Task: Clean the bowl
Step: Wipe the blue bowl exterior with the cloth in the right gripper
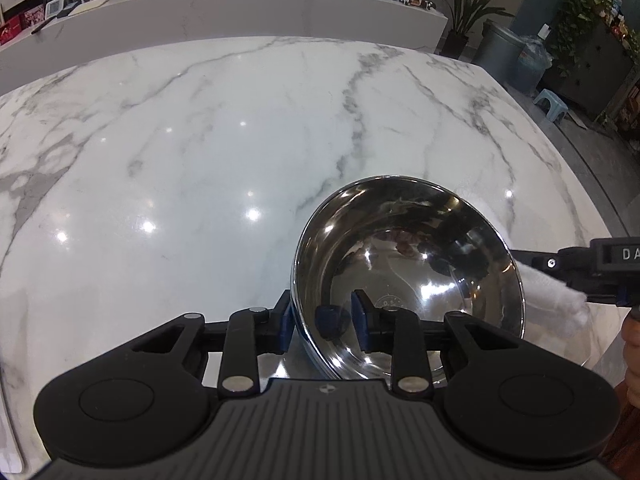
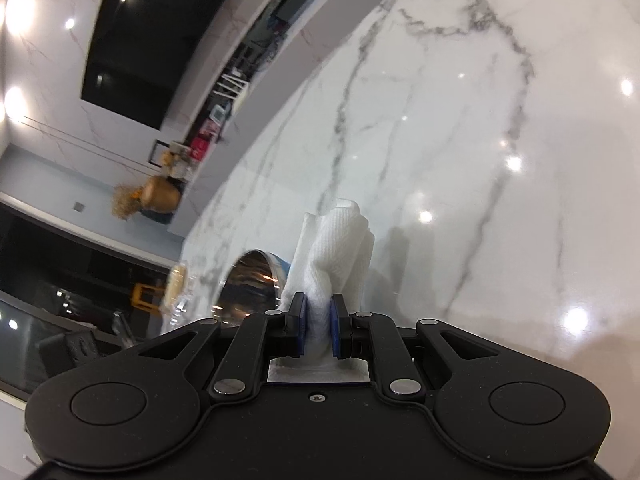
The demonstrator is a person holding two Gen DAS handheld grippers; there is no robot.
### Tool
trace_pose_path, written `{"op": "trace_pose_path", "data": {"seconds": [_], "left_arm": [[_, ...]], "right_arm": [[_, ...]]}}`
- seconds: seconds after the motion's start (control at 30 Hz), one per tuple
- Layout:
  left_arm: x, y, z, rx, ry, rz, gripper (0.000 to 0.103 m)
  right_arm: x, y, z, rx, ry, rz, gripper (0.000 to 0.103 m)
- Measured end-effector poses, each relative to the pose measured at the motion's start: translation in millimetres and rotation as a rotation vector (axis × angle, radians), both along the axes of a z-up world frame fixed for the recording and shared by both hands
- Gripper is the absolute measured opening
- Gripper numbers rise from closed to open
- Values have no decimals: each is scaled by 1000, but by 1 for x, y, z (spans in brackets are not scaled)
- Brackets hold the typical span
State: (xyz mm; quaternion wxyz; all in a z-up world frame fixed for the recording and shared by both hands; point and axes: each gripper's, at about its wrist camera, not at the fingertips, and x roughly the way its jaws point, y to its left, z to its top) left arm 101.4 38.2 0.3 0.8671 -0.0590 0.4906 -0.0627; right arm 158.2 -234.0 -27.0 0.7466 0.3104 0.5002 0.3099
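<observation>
L claw (image 1: 320, 320) astride bowl (image 1: 408, 276) rim, grip unclear

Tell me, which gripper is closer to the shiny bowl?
Left. The left gripper straddles the bowl rim, one finger inside and one outside. The right gripper sits just beside the bowl, clamping a paper towel.

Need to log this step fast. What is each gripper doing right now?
Left gripper: closed on the steel bowl rim, one finger inside, one outside.
Right gripper: closed on a bunched white paper towel.
</observation>
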Motion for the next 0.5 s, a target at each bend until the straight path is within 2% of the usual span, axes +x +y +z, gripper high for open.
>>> {"op": "trace_pose_path", "data": {"seconds": [0.33,0.5], "left_arm": [[0,0,-2,-4,9,2,27],[-1,0,-3,-12,26,8,28]], "right_arm": [[-2,14,-12,-93,36,33,11],[-3,16,-14,-101,45,36,11]]}}
